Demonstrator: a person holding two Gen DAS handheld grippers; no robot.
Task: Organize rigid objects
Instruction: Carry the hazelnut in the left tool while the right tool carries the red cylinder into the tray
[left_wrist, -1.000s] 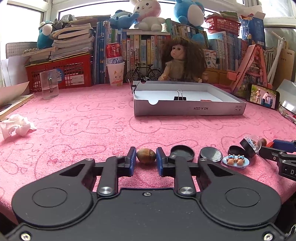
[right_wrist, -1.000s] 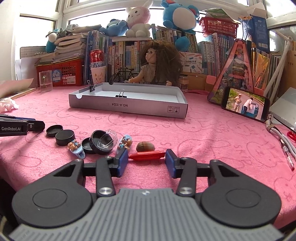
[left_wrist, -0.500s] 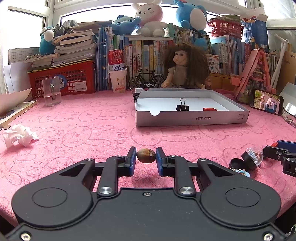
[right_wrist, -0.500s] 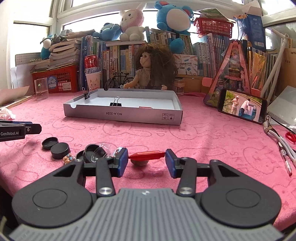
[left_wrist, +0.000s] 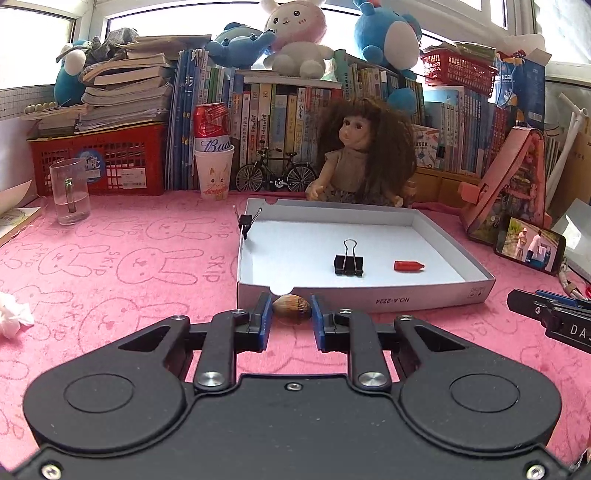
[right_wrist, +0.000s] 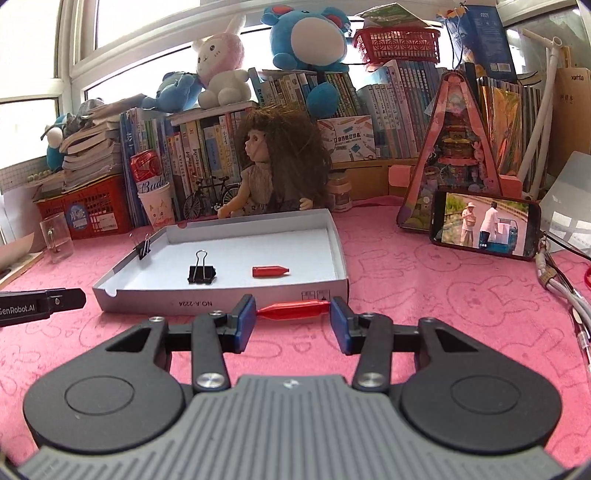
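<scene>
My left gripper (left_wrist: 291, 312) is shut on a brown acorn-like nut (left_wrist: 291, 309), held above the pink cloth just in front of the grey cardboard tray (left_wrist: 424, 295). My right gripper (right_wrist: 292, 312) is shut on a red pen cap (right_wrist: 293, 309), gripped end to end, close to the tray's front wall (right_wrist: 221, 301). Inside the tray lie a black binder clip (left_wrist: 348, 264) and another red cap (left_wrist: 408, 266); a second binder clip (left_wrist: 245, 221) is clamped on its left wall. The right gripper's tip (left_wrist: 546, 314) shows at the right edge of the left wrist view.
A doll (left_wrist: 360, 155), a toy bicycle (left_wrist: 275, 175), a paper cup with a can (left_wrist: 214, 170) and rows of books stand behind the tray. A glass (left_wrist: 70, 192) stands at the left, crumpled tissue (left_wrist: 13, 315) nearer. A phone (right_wrist: 485, 227) leans at the right, cables (right_wrist: 565, 291) beside it.
Both grippers rose from the cloth and moved toward the tray, each carrying its object. The lids and small toys on the cloth dropped out of view.
</scene>
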